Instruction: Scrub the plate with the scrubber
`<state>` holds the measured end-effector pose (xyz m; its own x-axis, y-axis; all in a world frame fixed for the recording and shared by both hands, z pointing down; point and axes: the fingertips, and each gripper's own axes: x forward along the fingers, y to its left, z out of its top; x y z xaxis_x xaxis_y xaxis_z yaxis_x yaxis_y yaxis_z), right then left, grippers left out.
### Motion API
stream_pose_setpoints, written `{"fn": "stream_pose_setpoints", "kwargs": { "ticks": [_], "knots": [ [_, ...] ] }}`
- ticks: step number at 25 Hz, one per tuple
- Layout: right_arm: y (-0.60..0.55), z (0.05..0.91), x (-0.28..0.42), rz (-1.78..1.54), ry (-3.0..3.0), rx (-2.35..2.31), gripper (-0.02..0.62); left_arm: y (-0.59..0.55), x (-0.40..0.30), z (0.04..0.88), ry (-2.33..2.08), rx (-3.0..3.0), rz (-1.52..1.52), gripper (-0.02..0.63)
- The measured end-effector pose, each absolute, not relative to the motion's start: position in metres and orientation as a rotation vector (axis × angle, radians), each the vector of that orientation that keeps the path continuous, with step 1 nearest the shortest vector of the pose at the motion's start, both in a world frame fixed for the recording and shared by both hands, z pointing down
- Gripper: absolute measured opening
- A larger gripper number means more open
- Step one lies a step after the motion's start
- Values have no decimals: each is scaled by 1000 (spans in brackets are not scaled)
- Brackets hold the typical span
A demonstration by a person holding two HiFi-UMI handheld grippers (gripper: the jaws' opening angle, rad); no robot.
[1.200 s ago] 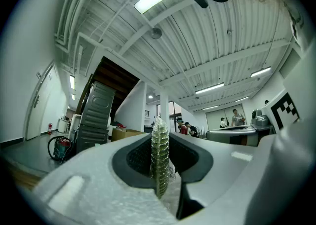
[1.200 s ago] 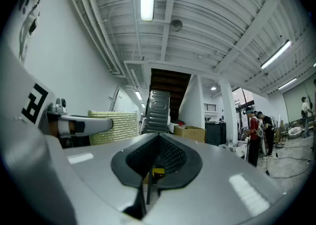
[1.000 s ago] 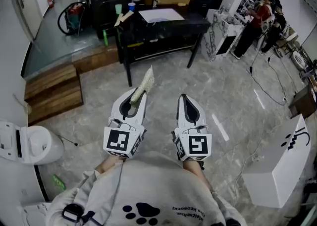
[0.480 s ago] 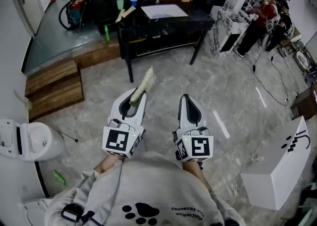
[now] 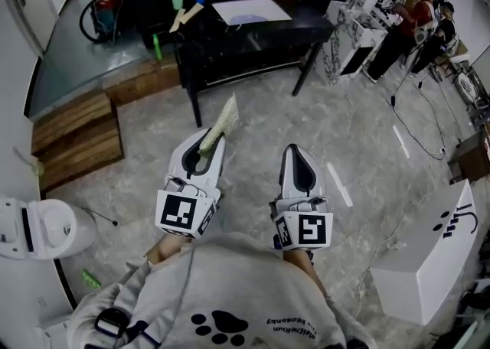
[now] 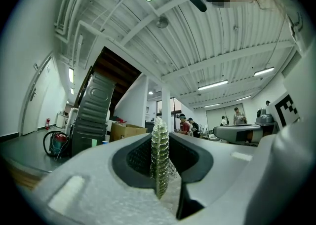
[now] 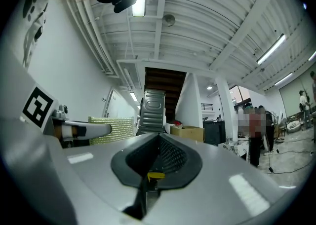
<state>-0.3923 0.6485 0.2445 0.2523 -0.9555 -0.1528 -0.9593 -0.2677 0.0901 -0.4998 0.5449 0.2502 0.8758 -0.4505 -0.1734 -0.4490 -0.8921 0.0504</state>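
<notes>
Left gripper [image 5: 209, 139] clamped on the scrubber [image 5: 225, 119]; right gripper [image 5: 295, 154] with jaws together, empty.
Both grippers are held out side by side above the grey marble floor [image 5: 360, 141]. The yellow-green scrubber stands edge-on between the left jaws and juts past their tips. The black desk [image 5: 306, 31] stands well ahead.

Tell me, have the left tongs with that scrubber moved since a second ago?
Yes, slightly: the left tongs, shut on the scrubber, have gone forward toward the black table, which looks wider now.
</notes>
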Motion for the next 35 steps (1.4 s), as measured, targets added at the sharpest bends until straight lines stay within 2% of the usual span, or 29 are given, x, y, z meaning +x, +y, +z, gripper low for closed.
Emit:
{"fn": "stream_pose_setpoints", "kwargs": {
  "ticks": [17,35],
  "knots": [
    [446,245,-296,250,1883,-2489,-2,346,-396,246,-597,3057,-267,80],
    [343,265,-240,174,2025,-2421,-2,268,-334,273,-575,3004,-214,80]
  ]
}}
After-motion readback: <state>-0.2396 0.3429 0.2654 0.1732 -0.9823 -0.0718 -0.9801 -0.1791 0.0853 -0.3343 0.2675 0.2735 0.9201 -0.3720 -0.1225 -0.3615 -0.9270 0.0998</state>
